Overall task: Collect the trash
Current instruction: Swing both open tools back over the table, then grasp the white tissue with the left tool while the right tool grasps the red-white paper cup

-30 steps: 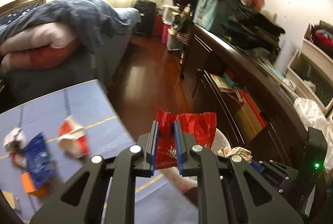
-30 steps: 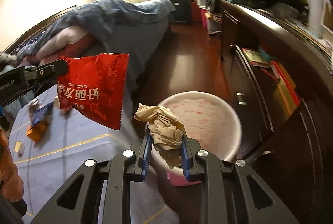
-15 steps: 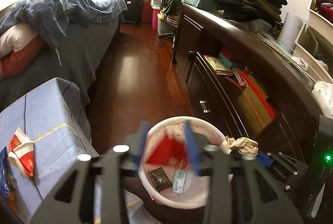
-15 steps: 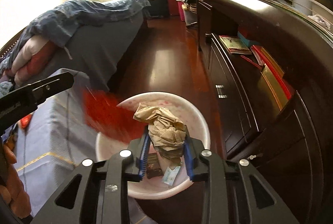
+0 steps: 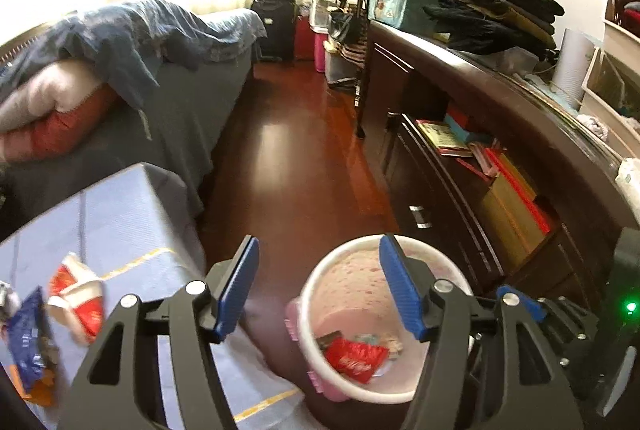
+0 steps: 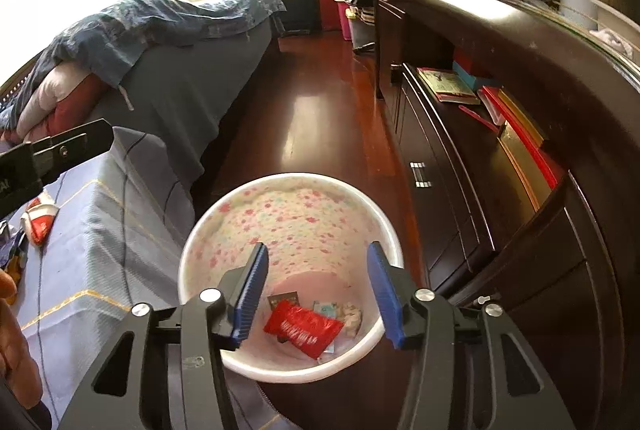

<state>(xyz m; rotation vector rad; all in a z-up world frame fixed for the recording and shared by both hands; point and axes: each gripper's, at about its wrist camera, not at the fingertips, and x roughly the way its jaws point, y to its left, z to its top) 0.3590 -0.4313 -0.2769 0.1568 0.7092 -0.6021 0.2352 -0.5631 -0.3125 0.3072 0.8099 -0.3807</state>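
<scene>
A white bin (image 6: 200,242) with a pink flowered inside stands on the floor beside the table. In it lie a red snack wrapper (image 6: 304,326), a crumpled brown paper (image 6: 352,318) and small scraps. My right gripper (image 6: 318,294) hangs over the bin, its jaws opening, with nothing between them. My left gripper (image 5: 318,286) sits above the bin's (image 5: 352,394) left rim, jaws also opening and empty; the red wrapper (image 5: 356,354) shows below it. On the blue-clothed table (image 5: 132,222) lie a red-and-white carton (image 5: 76,298) and a blue wrapper (image 5: 28,342).
A dark wooden dresser (image 6: 500,190) with books on its shelf runs along the right. A bed (image 5: 180,102) with a blue cover stands at the left, across a strip of red wood floor (image 5: 300,158). A person's hand (image 6: 12,350) shows at the lower left.
Both grippers came down over the bin and their jaws parted. The red wrapper left the left gripper and the crumpled paper left the right one; both now lie in the bin.
</scene>
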